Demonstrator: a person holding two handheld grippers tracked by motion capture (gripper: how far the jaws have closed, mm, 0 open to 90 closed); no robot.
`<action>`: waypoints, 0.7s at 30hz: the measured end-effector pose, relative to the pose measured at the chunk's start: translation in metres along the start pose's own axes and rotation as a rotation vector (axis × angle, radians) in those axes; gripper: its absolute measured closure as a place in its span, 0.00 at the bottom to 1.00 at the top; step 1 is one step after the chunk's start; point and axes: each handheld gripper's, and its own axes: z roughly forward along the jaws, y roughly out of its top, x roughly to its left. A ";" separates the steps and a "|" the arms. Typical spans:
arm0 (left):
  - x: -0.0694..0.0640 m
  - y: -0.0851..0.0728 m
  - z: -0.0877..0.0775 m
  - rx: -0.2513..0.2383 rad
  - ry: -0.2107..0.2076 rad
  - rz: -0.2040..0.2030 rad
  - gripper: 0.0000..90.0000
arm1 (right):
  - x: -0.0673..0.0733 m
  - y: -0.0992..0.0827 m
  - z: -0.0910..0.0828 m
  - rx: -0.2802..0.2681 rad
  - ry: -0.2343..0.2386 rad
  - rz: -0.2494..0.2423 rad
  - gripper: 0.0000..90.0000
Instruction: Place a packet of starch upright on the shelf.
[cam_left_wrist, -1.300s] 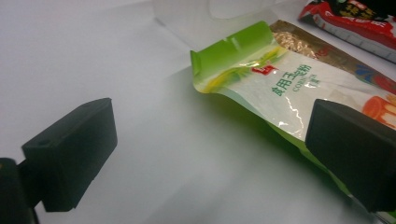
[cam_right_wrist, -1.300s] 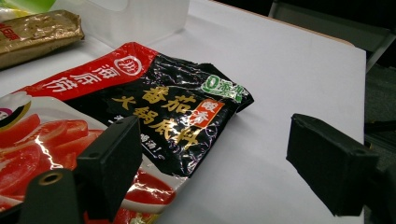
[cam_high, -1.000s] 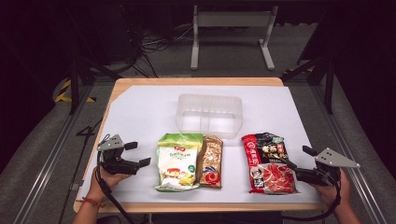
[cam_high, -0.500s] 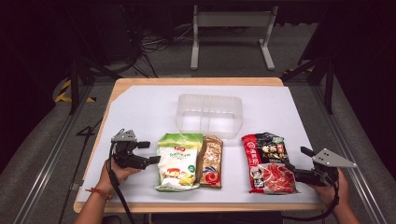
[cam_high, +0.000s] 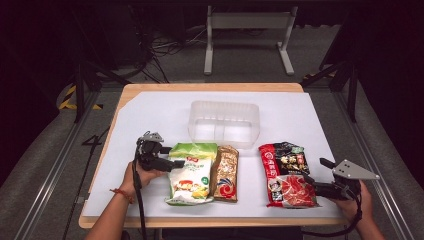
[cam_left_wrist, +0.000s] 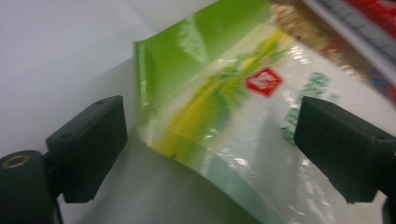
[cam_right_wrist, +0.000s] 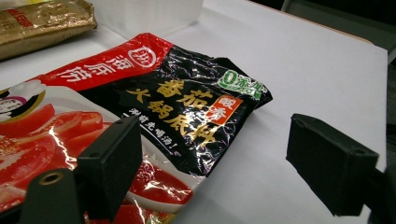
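My right tongs (cam_high: 314, 183) sit released at the red packet (cam_high: 287, 167) by the desk's near right edge. My left tongs (cam_high: 176, 156), released, straddle the green bag's (cam_high: 192, 172) top-left corner, near-left of centre.

Tub (cam_high: 224, 123) behind 3 packs; L gripper (cam_high: 172, 159) left of them, R gripper (cam_high: 314, 176) right.

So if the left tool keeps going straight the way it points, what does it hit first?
Most likely the green snack bag: the left tool is open, with the bag's near edge already between its jaws.
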 end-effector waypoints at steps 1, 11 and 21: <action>0.001 0.000 -0.001 -0.007 0.006 0.002 0.09 | 0.000 0.000 0.000 0.000 0.000 -0.001 0.21; -0.003 0.002 0.010 0.052 -0.138 0.028 0.10 | 0.000 0.000 0.002 0.005 0.008 0.001 0.21; -0.007 0.015 0.025 0.043 -0.118 -0.025 0.15 | 0.000 0.000 0.002 0.008 0.017 0.011 0.21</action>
